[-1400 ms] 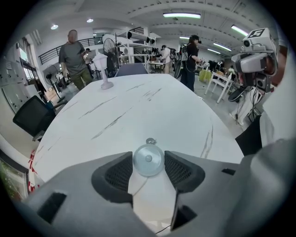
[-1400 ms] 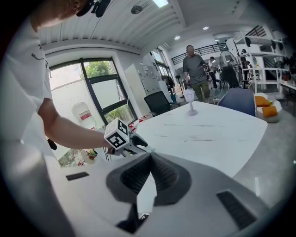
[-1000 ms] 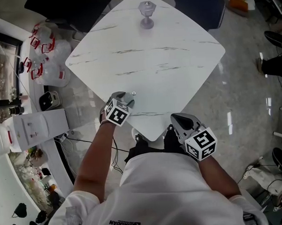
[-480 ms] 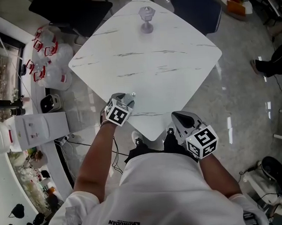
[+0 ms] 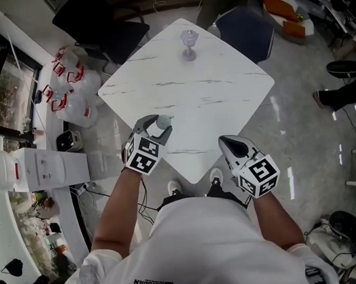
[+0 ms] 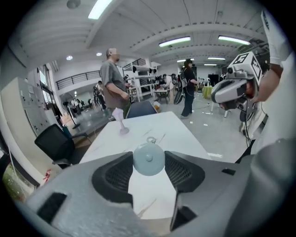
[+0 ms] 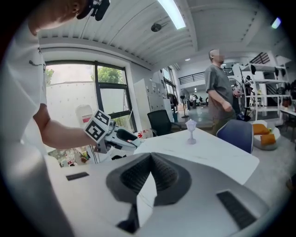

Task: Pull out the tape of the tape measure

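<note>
Round tape measure (image 6: 148,159) pinched in left gripper (image 6: 148,163), likely light, hard, slick; right gripper (image 7: 149,157) jaws together, empty; ring tab (image 6: 151,140) on top looks the pull point

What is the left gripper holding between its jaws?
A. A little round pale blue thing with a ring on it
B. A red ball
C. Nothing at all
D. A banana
A: in the left gripper view, the left gripper has its two pads pressed on a round pale blue tape measure with a small ring at its edge, above the white table.
</note>
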